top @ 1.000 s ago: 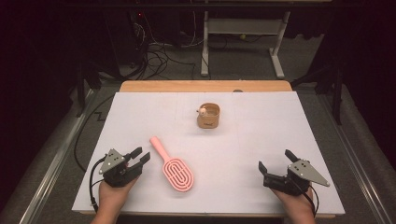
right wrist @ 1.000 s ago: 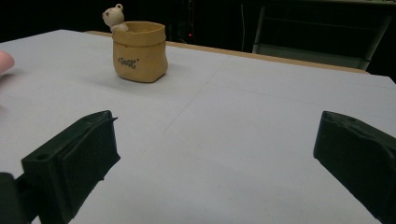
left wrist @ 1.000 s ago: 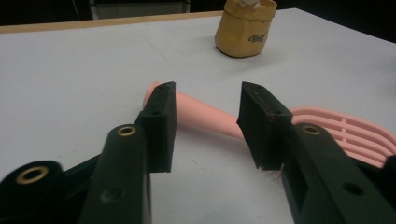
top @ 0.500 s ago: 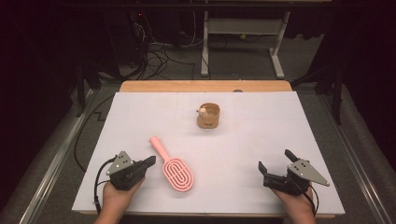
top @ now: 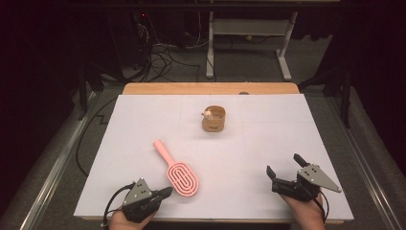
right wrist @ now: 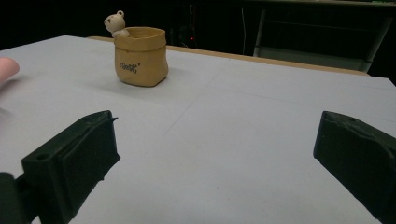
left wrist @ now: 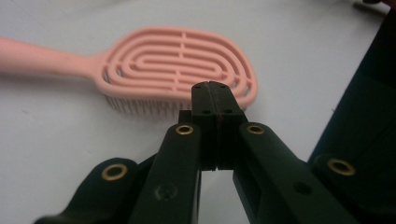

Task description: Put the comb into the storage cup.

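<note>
Right gripper view: bear figure (right wrist: 115,23) perches on tan pot (right wrist: 140,56) rim.

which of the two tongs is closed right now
The left tongs, near the pink brush: their black jaws are pressed together with nothing between them. The right tongs stand wide open over bare table.

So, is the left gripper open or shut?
Shut. The left gripper has both jaws pressed together, nothing between them, just short of the brush.
</note>
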`<state>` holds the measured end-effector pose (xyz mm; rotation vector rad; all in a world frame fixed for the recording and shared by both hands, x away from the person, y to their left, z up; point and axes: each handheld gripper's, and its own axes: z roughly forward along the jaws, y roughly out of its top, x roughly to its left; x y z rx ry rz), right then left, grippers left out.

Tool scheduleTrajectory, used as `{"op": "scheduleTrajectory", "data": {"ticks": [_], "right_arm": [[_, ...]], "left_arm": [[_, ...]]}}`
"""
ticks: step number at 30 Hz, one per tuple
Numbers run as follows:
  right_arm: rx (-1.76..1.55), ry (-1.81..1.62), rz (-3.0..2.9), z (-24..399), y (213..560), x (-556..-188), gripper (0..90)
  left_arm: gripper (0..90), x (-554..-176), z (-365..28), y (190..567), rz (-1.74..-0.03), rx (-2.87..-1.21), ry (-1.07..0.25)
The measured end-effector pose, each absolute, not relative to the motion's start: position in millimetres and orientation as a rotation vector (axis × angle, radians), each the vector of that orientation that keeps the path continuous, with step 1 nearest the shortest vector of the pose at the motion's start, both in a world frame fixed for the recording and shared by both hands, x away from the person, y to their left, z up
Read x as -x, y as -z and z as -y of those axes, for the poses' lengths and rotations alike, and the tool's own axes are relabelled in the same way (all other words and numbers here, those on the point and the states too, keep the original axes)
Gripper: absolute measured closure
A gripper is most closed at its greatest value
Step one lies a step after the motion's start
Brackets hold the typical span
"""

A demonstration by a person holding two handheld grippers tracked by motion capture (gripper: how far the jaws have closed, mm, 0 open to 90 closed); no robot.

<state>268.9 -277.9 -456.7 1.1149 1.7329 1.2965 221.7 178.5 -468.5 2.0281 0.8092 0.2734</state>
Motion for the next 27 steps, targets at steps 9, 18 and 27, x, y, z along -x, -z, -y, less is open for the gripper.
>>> {"op": "scheduleTrajectory", "data": {"ticks": [9, 18, 27], "right_arm": [[-1.107, -1.296, -1.739, 274, 456, -270, 0.1], [-1.115, -1.301, -1.734, 276, 456, -270, 0.1], [-1.119, -1.302, -1.721, 280, 455, -268, 0.1]], "left_arm": [[88.7, -229, -164, 474, -0.797, -2.03, -0.256], [88.7, -244, -142, 472, -0.798, -2.033, -0.258], [88.7, -262, -123, 470, -0.81, -2.016, -0.284]]}}
